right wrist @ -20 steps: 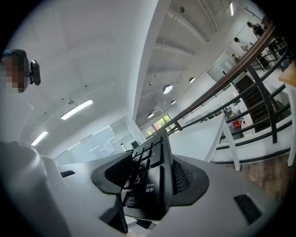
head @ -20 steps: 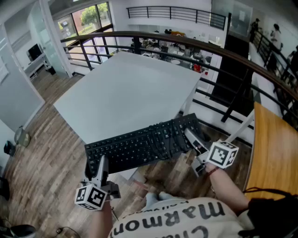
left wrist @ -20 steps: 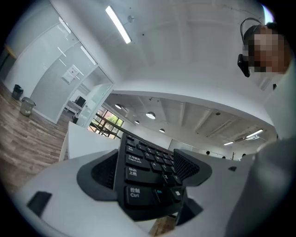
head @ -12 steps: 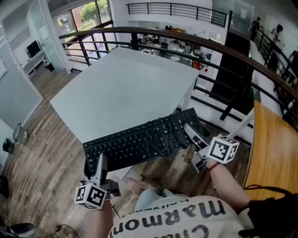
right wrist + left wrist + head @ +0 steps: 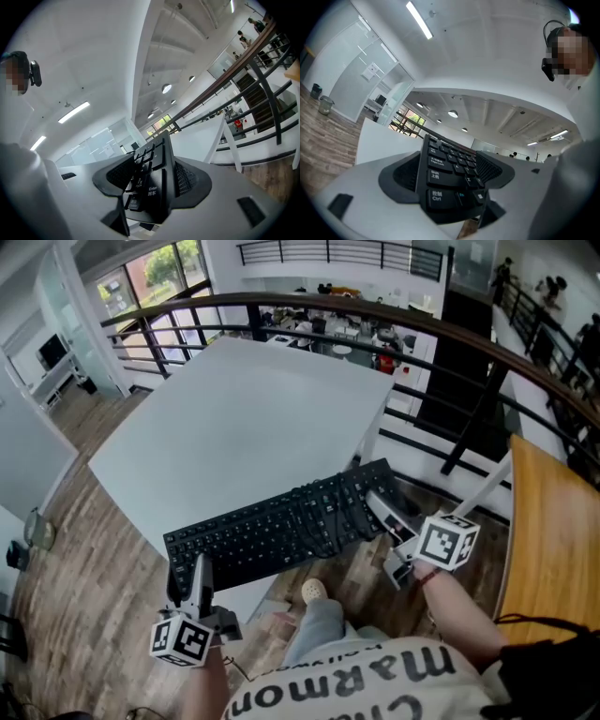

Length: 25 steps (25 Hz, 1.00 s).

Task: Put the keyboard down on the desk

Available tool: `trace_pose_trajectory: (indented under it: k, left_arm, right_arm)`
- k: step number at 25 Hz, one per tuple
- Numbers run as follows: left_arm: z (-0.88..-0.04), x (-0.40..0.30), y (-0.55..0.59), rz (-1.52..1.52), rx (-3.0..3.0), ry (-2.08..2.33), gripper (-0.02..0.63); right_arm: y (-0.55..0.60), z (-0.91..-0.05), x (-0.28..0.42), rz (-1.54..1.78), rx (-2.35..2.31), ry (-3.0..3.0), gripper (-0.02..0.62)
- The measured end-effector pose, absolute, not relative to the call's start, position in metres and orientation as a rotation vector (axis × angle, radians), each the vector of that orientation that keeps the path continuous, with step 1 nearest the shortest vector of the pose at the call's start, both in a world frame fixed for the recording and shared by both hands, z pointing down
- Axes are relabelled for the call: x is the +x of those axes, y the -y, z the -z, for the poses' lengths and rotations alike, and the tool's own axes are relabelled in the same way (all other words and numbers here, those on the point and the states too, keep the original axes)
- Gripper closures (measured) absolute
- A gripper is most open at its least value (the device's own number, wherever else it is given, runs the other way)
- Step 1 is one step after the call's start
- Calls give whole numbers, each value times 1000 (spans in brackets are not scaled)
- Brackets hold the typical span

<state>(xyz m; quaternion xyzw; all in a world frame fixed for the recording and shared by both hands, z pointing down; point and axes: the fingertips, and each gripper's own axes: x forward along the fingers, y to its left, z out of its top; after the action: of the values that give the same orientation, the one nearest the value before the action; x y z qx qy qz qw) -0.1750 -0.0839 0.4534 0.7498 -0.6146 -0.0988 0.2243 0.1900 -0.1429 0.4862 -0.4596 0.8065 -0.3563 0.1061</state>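
Head view: keyboard (image 5: pixel 281 531) over near edge of white desk (image 5: pixel 244 418), railing (image 5: pixel 422 320) beyond.

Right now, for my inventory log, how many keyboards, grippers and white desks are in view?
keyboard: 1
grippers: 2 (left gripper, right gripper)
white desk: 1
Total: 4

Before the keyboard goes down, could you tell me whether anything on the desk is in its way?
Nothing visible does: the keyboard, gripped at its ends by the left claw and right claw, is at the desk's near edge, and the top shows bare.
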Motion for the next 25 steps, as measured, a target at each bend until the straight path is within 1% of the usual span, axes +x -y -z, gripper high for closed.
trace_pose_trajectory:
  k: [3,9,12,15,20,22,25]
  left_arm:
    - [-460,-178,104,267,2078,1668,249]
    - [-515,-158,164,241,2075,1621,249]
    - [-519,-162,173,227,2067,1609,249]
    - [-501,-189,157,219,2056,1593,249]
    - [-414,-203,93,215,1996,1598,249]
    - [-403,-198,77,232,1981,1596,249]
    - [-416,-192,71,243,1972,1600,252]
  right_arm:
    - [151,-494,190,1060,-1387,-2347,357]
    - [197,-537,212,1057,-1452,-2329,357]
    - [202,-538,207,1054,-1464,-2319,357]
    - [185,-518,182,1072,-1482,-2311,357]
    - [128,-435,168,1143,-1478,-2303,357]
    - [115,-424,172,1151,-1461,-2305,357]
    - [111,-435,180,1143,-1478,-2338,357]
